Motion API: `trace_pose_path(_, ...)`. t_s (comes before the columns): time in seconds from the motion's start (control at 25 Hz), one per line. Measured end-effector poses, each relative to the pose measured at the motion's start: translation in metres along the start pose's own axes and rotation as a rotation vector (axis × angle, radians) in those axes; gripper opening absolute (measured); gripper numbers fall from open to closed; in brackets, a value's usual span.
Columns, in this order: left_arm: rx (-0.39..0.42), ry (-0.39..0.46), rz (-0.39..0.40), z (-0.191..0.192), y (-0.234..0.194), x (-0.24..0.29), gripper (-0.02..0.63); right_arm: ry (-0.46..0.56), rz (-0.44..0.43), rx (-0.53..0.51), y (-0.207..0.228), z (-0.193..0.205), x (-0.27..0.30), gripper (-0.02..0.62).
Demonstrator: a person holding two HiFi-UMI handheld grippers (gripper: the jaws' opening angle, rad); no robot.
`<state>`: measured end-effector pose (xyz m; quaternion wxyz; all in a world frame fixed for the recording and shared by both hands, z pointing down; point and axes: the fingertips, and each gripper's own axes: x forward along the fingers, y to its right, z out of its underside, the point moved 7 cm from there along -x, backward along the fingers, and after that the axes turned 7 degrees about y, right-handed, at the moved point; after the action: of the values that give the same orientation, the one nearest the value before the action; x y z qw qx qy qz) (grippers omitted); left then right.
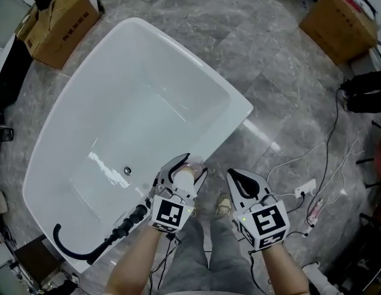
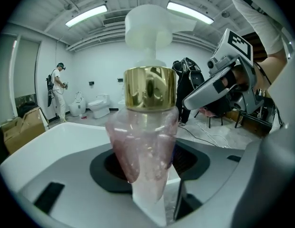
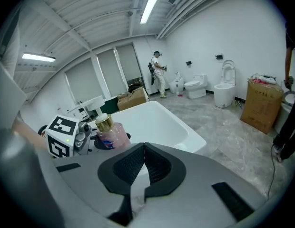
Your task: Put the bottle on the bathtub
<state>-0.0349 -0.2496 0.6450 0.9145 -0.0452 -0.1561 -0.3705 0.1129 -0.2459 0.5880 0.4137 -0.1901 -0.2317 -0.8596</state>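
While the bottle (image 2: 145,141) is carried in the left gripper (image 1: 185,165), we log the step in hand as the approach to the bathtub (image 1: 135,91), not yet the set-down. The left gripper view shows both jaws clamped on the pink, clear body below the gold collar (image 2: 150,88), with the white pump head (image 2: 150,27) upright above. From the head view the bottle hangs about over the tub's near rim, just beside the person's legs; we cannot tell whether its base touches the rim. The right gripper (image 1: 235,176) hovers over the grey floor just beside the tub, jaws closed together with nothing between them, as the right gripper view makes plain. A black spout (image 1: 92,247) sits on the same rim, well apart to the left. Our judgement: the next move calls for lowering the bottle until its base rests flat on the rim, keeping it upright and centred on that narrow ledge, then parting the left jaws and backing away without nudging it. The rim looks glossy and slightly rounded, so a tilted release could let the bottle slide into the basin or off to the floor.
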Motion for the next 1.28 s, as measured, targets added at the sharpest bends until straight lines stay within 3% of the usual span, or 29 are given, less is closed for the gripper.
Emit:
trace_pose_path(0.36,0.009,-0.019,0.0,0.036,0.012,0.003,0.25,0.005,0.002,0.064,-0.001,0.026,0.007,0.028)
trace_pose_path(0.8,0.06,0.035,0.007,0.029,0.007,0.009,0.252,0.029,-0.017,0.051,-0.011,0.042,0.008,0.028)
trace_pose_path(1.0,0.039,0.029,0.018,0.032,0.005,0.011,0.253,0.03,-0.019,0.062,-0.013,0.043,0.006,0.028)
trace_pose_path(1.28,-0.061,-0.016,-0.001,0.033,0.004,0.005,0.285,0.038,-0.013,0.073,-0.021,0.04,-0.003,0.028)
